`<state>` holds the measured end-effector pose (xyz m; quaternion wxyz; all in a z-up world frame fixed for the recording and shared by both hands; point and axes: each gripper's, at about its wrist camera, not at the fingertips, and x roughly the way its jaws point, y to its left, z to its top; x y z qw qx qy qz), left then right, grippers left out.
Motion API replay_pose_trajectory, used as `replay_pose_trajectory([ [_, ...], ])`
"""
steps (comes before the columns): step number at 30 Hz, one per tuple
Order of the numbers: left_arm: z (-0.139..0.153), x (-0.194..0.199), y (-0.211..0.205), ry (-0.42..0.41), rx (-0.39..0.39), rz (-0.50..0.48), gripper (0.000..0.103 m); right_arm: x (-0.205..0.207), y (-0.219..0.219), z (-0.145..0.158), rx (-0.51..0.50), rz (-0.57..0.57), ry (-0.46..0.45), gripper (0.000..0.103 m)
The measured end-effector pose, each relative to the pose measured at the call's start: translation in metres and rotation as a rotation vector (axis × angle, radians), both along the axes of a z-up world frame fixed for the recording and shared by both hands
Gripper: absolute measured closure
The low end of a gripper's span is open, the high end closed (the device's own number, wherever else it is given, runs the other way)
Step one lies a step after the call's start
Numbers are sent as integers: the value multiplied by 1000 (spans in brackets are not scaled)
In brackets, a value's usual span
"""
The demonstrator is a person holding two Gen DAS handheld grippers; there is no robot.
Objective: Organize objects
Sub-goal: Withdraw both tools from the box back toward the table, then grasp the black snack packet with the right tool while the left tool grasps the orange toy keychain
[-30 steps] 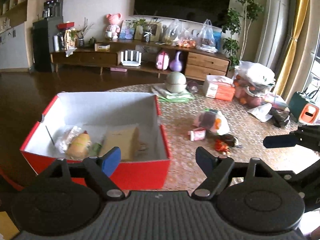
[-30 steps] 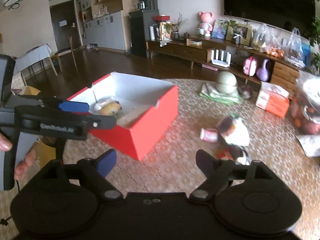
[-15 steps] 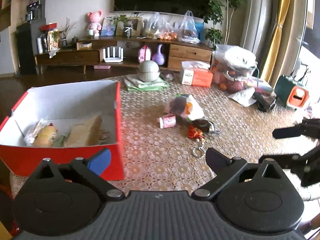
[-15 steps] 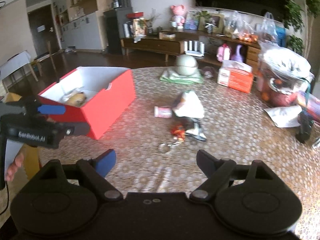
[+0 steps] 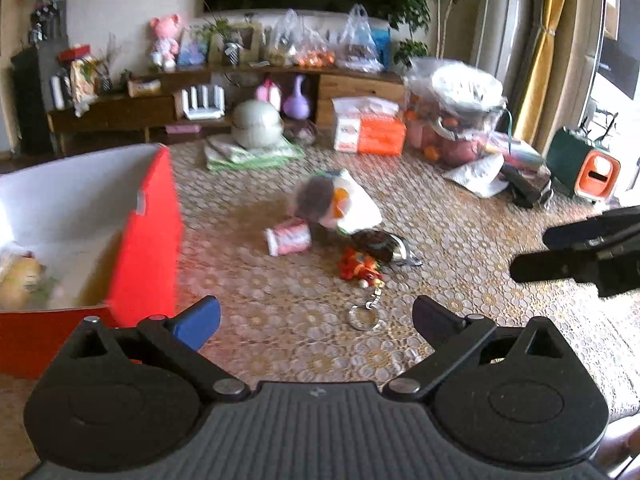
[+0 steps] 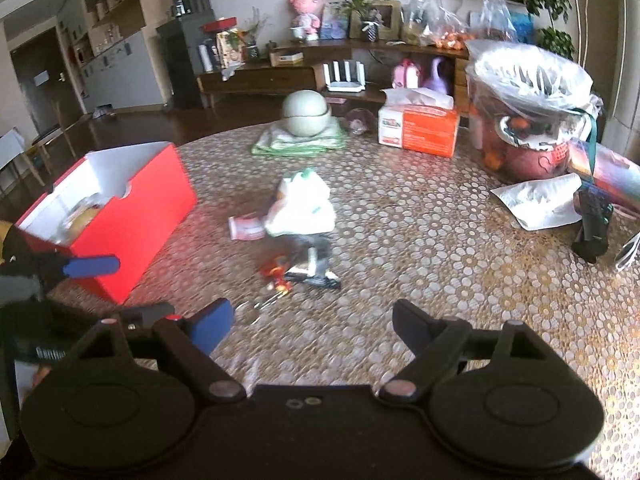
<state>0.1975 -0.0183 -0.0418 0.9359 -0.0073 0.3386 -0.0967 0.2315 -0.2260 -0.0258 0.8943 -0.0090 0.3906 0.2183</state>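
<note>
small red-and-orange toy keychain with metal ring [image 5: 361, 270], mid-surface, right of red cardboard box [image 5: 148, 240] | likely light, rigid, ring dangling: pinch toy body | left hand-held gripper [image 5: 316, 316], right hand-held gripper [image 6: 312, 324] spread, empty

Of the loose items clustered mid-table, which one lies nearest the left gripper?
The metal key ring, just ahead of the left gripper; the red toy and pink can lie farther off.
</note>
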Motion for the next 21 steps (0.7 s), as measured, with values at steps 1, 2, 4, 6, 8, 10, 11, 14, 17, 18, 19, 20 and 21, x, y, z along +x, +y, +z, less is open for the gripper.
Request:
replay_pose_trajectory([
  [1,-4,6,-4,7,11,-8,0,8,0,-2,6,-7,7,16],
  [2,-8,11,-8,12,21,-7,0,14,0,-5,10,-9,14,16],
  [4,-16,23,-14,29,26,-16,0,25,3,-10,8,-10,21,16],
  [6,-23,34,-18,41,28,-30,0,35,7,-15,5,-5,28,16],
  [8,-30,43,-25,36,44,-40,0,46,12,-20,3,2,34,17],
  [10,-35,51,-30,30,55,-61,0,55,16,-26,3,7,46,17],
  [11,-38,56,-33,28,61,-72,0,61,18,-29,7,8,56,17],
  [14,-45,70,-37,29,58,-90,0,75,23,-38,26,5,87,17],
  [17,-50,81,-39,29,46,-101,0,85,28,-47,32,-4,107,18],
  [18,-52,84,-41,25,47,-107,0,88,30,-49,34,-4,113,18],
  [19,-54,87,-42,22,54,-113,0,90,31,-51,32,-4,118,18],
  [20,-57,90,-44,22,61,-118,0,92,33,-54,30,-2,122,18],
  [21,-60,92,-45,24,67,-124,0,94,36,-55,29,-1,126,18],
])
